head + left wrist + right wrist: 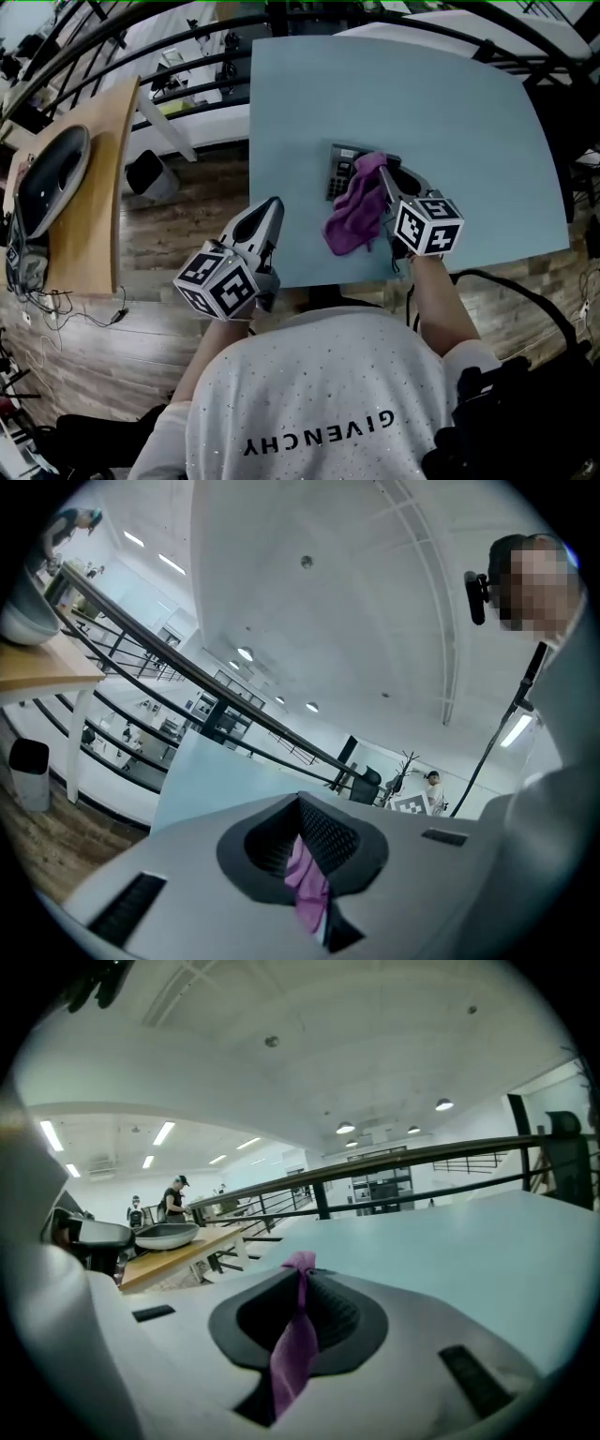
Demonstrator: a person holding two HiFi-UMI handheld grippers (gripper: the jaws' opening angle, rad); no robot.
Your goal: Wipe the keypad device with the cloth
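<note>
A dark keypad device (pixel 340 173) lies on the light blue table (pixel 431 103), partly covered by a purple cloth (pixel 354 211). My right gripper (pixel 382 174) is shut on the cloth's upper end, just right of the keypad. In the right gripper view a purple strip (pixel 295 1344) is pinched between the dark pads (pixel 337 1321). My left gripper (pixel 273 202) hovers at the table's front left edge, apart from the cloth, with its jaws together and nothing held. In the left gripper view a sliver of the cloth (pixel 309 883) shows through the slit between the jaws.
A wooden side table (pixel 94 197) at the left carries a dark oval basin (pixel 52 178) and cables (pixel 28 267). A small bin (pixel 150 173) stands on the plank floor. Black railings (pixel 187 66) run behind the table. A black bag (pixel 511 412) sits at the lower right.
</note>
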